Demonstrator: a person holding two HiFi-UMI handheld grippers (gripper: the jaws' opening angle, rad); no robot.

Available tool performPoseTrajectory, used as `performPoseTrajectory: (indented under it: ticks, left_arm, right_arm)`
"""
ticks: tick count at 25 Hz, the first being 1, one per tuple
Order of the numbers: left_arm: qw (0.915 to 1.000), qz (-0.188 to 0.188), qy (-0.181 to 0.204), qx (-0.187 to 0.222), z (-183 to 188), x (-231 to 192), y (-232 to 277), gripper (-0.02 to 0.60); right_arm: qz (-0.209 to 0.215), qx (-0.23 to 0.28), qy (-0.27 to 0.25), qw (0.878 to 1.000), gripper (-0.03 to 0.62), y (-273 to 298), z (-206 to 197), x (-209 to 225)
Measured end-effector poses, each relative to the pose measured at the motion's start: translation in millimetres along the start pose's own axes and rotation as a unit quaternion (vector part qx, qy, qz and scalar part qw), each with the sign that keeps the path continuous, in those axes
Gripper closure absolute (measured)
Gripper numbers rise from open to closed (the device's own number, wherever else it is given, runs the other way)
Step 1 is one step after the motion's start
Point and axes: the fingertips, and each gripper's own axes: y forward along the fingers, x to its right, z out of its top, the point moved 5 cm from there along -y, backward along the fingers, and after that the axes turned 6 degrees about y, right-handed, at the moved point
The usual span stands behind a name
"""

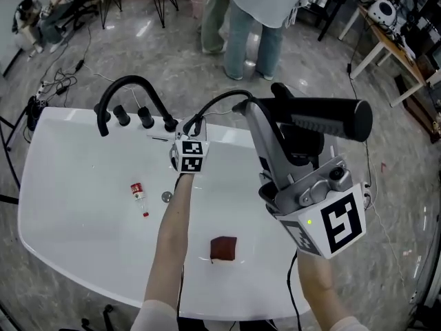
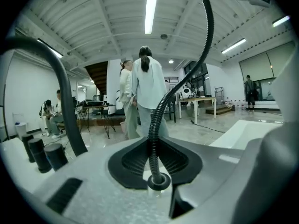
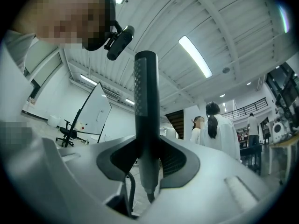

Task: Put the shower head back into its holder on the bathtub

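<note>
1. Right gripper [image 1: 270, 126], head view: clamped on shower head [image 1: 324, 118], raised over bathtub [image 1: 69, 205] rim.
2. Left gripper view: left gripper [image 2: 156, 158] pinches hose [image 2: 158, 120] tight above its fitting [image 2: 159, 181].
3. Right gripper view: handle [image 3: 145, 101] upright between jaws; advise lowering straight, hose kept slack.

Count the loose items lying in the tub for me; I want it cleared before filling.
2: a small red-labelled bottle left of the drain, and a dark red block nearer the person. More may lie hidden under the left arm.
</note>
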Motion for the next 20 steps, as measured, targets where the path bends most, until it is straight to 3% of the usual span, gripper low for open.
performPoseTrajectory:
  ticks: [4, 7, 11, 15, 20]
  left_arm:
    - [0.9982, -0.032, -0.017, -0.047, -37, 10, 14, 0.509]
    - [0.9983, -0.032, -0.032, -0.038, -44, 8, 3, 0.437]
    - [0.9976, -0.035, -0.041, -0.044, -62, 5, -15, 0.425]
    - [0.9968, -0.015, -0.075, -0.022, -67, 2, -33, 0.426]
    - [0.9942, 0.013, -0.099, 0.040, -55, -14, -56, 0.453]
  right_arm:
    - [0.002, 0.006, 0.035, 0.999, 0.457, 2, -22, -1]
    - [0.009, 0.002, 0.049, 0.999, 0.457, 8, -30, -4]
    - [0.014, -0.011, 0.054, 0.998, 0.457, 26, -40, -7]
    - [0.015, -0.037, 0.047, 0.998, 0.457, 43, -61, -1]
    - [0.006, -0.077, 0.065, 0.995, 0.457, 62, -109, 5]
